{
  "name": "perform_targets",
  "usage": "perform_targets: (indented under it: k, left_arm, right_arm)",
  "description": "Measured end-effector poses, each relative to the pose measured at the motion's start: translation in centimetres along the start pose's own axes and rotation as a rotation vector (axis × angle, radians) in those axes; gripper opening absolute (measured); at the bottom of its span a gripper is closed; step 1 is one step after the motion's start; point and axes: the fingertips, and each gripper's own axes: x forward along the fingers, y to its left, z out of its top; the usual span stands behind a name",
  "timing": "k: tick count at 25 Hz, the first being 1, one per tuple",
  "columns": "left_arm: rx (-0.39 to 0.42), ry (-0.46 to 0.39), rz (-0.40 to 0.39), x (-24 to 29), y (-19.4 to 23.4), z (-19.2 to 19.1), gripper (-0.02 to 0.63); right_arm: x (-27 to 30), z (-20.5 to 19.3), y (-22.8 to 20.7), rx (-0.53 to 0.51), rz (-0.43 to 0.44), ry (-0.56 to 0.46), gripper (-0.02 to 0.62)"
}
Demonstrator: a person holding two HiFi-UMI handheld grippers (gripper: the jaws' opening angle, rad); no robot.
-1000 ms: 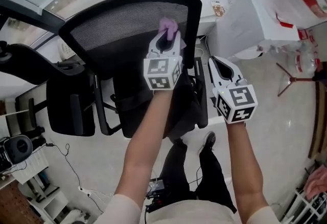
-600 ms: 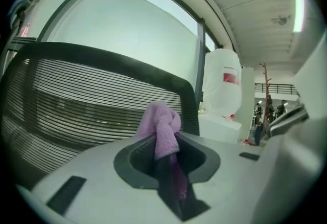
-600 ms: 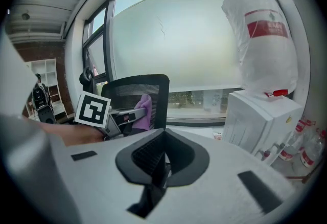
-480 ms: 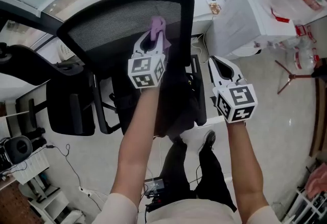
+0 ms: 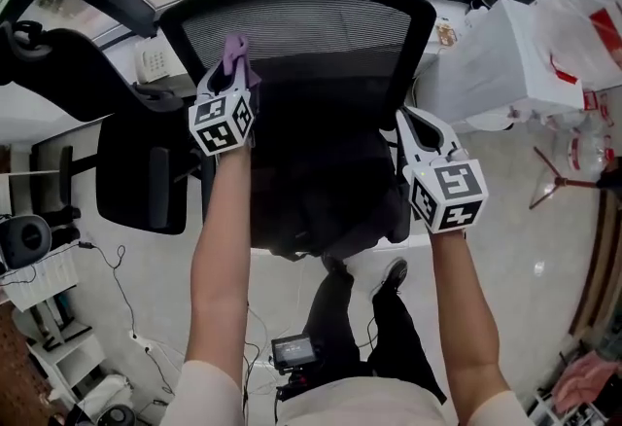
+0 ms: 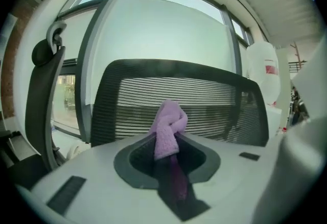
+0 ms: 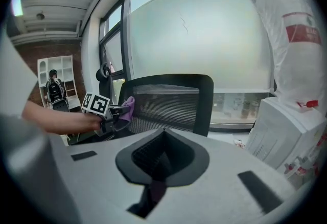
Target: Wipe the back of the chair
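Note:
A black office chair with a mesh back (image 5: 311, 25) stands in front of me, seen from behind. My left gripper (image 5: 231, 74) is shut on a purple cloth (image 5: 236, 52), which sits against the upper left part of the mesh. In the left gripper view the folded cloth (image 6: 168, 125) sticks up from the jaws, with the mesh back (image 6: 214, 103) right behind it. My right gripper (image 5: 420, 130) hovers by the chair's right edge, shut with nothing in it. From the right gripper view I see the chair back (image 7: 171, 100), the left gripper (image 7: 113, 115) and the cloth (image 7: 129, 105).
A second black chair with a headrest (image 5: 53, 84) stands at the left. At the right there is a white box under a plastic-wrapped bundle (image 5: 510, 54), and a thin stand (image 5: 562, 171) on the floor. A desk phone (image 5: 151, 59) sits by the window ledge.
My left gripper has carried the purple cloth leftward across the mesh, from the upper right part to the upper left. The right gripper has stayed where it was.

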Motion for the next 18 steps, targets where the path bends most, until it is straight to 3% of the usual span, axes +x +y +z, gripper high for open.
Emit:
perform_targets:
  k: [4, 10, 18]
  left_arm:
    - [-0.023, 0.018, 0.038, -2.0, 2.0, 0.1, 0.084]
    - [-0.028, -0.014, 0.012, -7.0, 0.6, 2.6, 0.083]
    - [0.079, -0.115, -0.058, -18.1, -4.6, 10.9, 0.083]
  right_arm:
    - [0.3, 1.5, 1.8, -0.023, 0.029, -0.008, -0.005]
    - [-1.5, 4.4, 3.9, -0.068, 0.068, -0.021, -0.005]
    - [-7.9, 9.3, 4.6, -0.101, 0.109, -0.062, -0.005]
